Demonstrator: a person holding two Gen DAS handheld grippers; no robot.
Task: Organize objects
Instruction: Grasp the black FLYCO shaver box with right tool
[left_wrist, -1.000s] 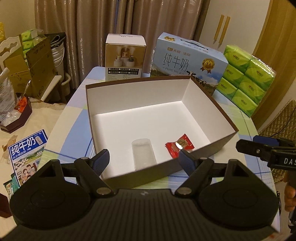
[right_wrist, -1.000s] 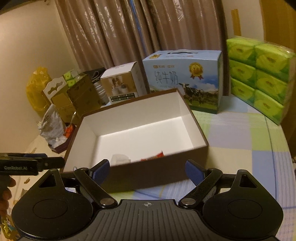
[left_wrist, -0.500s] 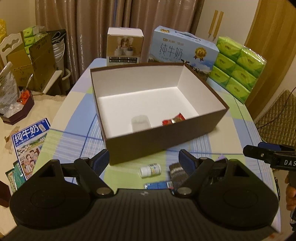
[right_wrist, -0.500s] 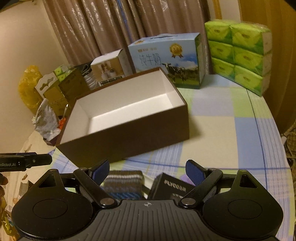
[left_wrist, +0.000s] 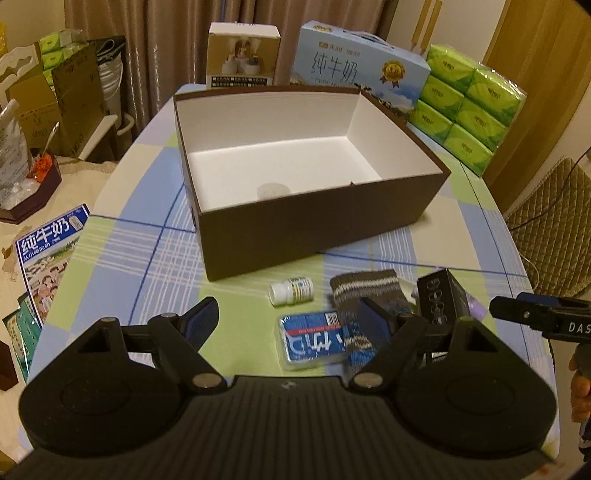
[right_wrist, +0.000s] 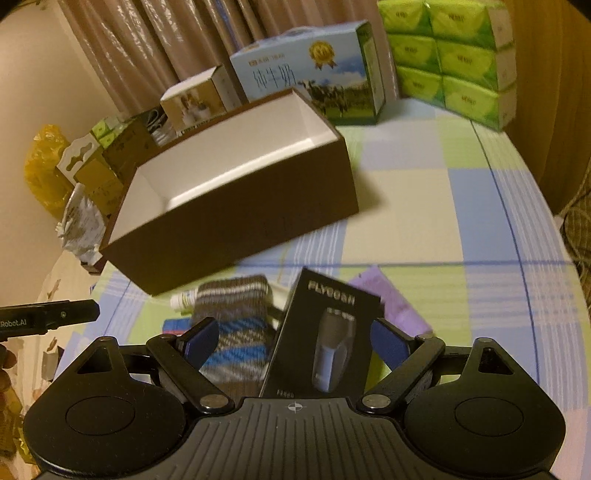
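Note:
A brown open box (left_wrist: 317, 221) with a white inside stands mid-table; a clear cup (left_wrist: 273, 191) shows inside it. In front lie a small white bottle (left_wrist: 291, 290), a blue tissue pack (left_wrist: 314, 341), a striped knitted pouch (left_wrist: 364, 291) and a black shaver box (left_wrist: 441, 295). My left gripper (left_wrist: 290, 321) is open, above the tissue pack. My right gripper (right_wrist: 293, 338) is open above the shaver box (right_wrist: 325, 332), beside the pouch (right_wrist: 236, 314); the brown box (right_wrist: 236, 206) is beyond. A purple packet (right_wrist: 391, 299) lies by the shaver box.
A milk carton (left_wrist: 354, 70), a small beige box (left_wrist: 242, 55) and stacked green tissue packs (left_wrist: 469, 107) stand behind the brown box. Cardboard boxes and clutter are off the table's left edge. A woven chair (left_wrist: 546, 210) is at right.
Both grippers have pulled back from the brown box toward the table's near edge. The loose items in front of the box have come into view.

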